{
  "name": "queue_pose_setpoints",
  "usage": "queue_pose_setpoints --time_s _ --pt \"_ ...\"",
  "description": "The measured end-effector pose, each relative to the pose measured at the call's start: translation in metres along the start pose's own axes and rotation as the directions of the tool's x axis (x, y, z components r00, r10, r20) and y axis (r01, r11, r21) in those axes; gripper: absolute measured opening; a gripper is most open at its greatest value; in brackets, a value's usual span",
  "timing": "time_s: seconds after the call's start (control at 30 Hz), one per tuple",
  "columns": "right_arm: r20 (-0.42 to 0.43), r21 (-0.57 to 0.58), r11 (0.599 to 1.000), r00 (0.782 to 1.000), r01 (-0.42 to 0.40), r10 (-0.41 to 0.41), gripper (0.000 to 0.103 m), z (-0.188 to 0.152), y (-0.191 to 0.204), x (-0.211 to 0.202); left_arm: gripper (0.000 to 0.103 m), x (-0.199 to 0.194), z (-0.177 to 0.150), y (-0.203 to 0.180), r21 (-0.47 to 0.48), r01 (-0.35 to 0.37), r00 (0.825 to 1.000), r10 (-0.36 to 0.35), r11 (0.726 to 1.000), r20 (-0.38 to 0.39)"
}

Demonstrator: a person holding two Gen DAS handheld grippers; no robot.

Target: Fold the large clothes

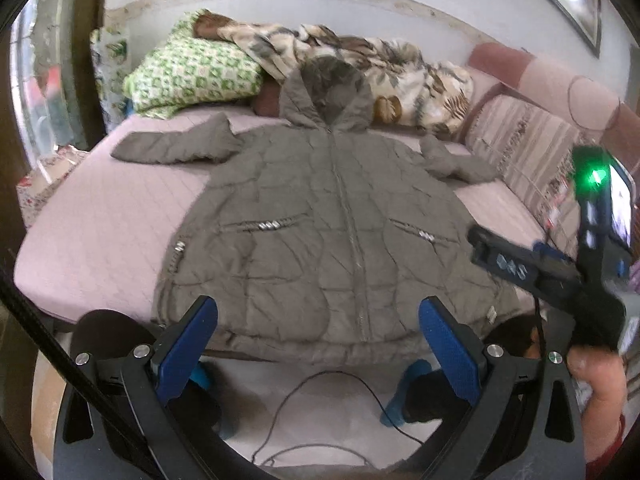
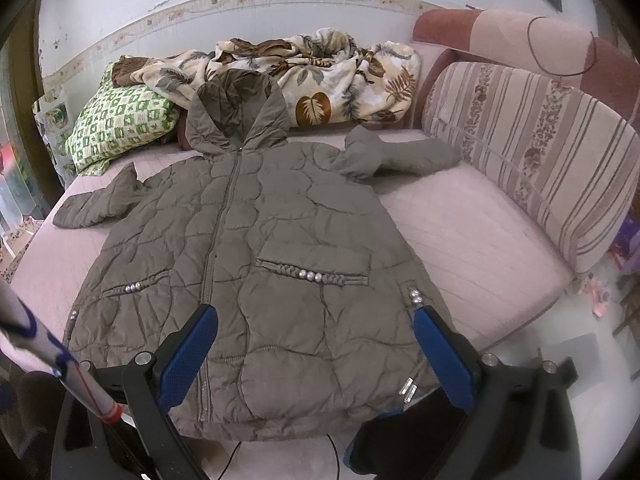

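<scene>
A grey-brown quilted hooded jacket (image 1: 320, 216) lies flat, front up and zipped, on a pink sofa bed (image 1: 96, 232). Its hood points to the wall and both sleeves spread sideways. Its hem hangs at the near edge. It also shows in the right wrist view (image 2: 272, 280). My left gripper (image 1: 318, 344) is open and empty, just above the hem. My right gripper (image 2: 316, 356) is open and empty over the jacket's lower right part; it shows in the left wrist view (image 1: 520, 264) at the jacket's right edge.
A green patterned pillow (image 2: 116, 128) and a leaf-print blanket (image 2: 328, 76) lie at the back of the bed. A striped back cushion (image 2: 540, 152) stands on the right. A black cable (image 1: 320, 420) lies on the floor by the person's blue-socked feet (image 1: 404, 392).
</scene>
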State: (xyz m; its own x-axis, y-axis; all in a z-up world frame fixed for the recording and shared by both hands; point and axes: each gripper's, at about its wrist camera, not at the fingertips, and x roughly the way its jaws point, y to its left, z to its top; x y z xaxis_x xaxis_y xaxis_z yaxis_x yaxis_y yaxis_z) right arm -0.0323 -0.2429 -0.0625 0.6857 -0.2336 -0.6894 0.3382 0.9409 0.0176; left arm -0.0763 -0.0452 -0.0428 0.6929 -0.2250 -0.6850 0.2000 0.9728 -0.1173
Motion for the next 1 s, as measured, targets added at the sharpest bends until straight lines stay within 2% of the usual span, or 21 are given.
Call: queue_pose_setpoints --time_s 0.3,0.57,0.77,1.0 --pt "0.022 -0.035 0.999 0.999 0.033 -0.033 0.1 -0.013 -0.001 -0.025 0.1 -0.017 0.009 0.016 -0.05 -0.12 0.991 0.123 0.992 0.059" --pt "0.013 -0.035 0.999 1.0 0.024 -0.024 0.1 -0.026 -0.002 -0.041 0.1 -0.028 0.018 0.018 0.001 -0.183 0.975 0.182 0.983 0.125" --pt "0.081 -0.062 0.995 0.994 0.083 -0.078 0.102 -0.037 0.007 -0.061 0.1 -0.019 0.02 0.014 0.043 -0.179 0.98 0.174 0.983 0.093" --pt "0.034 -0.1 0.995 0.999 0.009 -0.005 0.102 -0.047 0.017 -0.058 0.1 -0.006 0.011 -0.001 0.094 -0.171 0.985 0.167 0.981 0.044"
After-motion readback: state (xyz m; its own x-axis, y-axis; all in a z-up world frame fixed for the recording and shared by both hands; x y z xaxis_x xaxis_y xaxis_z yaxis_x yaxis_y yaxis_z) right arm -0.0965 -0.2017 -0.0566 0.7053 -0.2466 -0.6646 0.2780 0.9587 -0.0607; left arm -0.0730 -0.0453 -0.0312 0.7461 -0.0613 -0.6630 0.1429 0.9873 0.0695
